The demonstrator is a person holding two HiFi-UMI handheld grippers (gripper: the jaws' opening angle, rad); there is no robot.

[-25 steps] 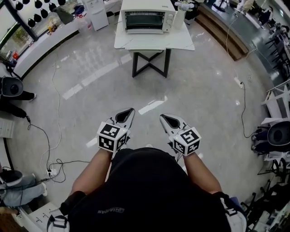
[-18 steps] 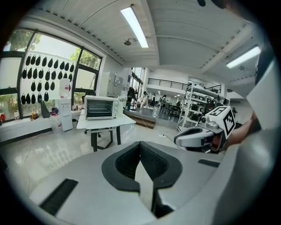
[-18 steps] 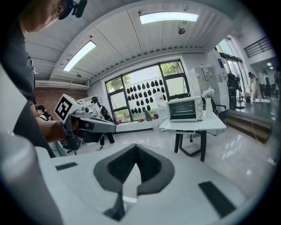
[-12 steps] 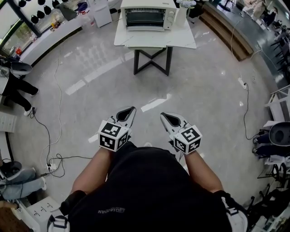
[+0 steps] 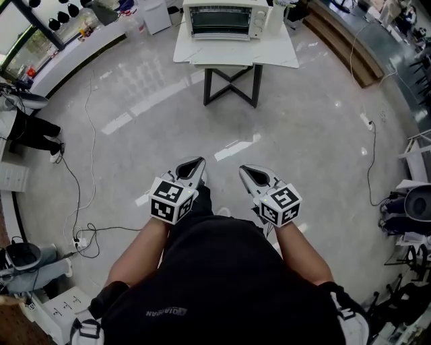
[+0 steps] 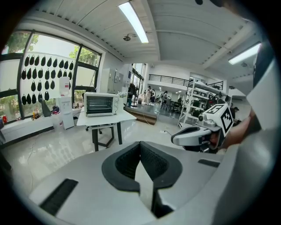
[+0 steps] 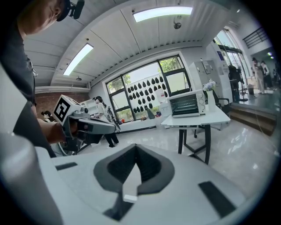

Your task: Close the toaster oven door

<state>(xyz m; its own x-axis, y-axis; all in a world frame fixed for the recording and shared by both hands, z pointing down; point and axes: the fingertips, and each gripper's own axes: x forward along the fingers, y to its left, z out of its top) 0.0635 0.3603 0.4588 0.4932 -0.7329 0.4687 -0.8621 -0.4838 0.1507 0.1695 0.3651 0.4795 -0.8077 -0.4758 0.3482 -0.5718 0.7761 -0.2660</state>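
You are holding the jaws of the left gripper (image 5: 190,164) and the right gripper (image 5: 250,176) pressed together, gripping nothing. Both are hovering side by side, well apart from the white square table (image 5: 236,55). The cream metal toaster oven with a glass door (image 5: 222,19) is sitting on that table's far half. Its door is looking upright; I cannot tell whether it is fully home. Expect a light, stiff, hinged panel. Push at its top handle rather than the breakable glass, and gently, because the oven may slide on the table.
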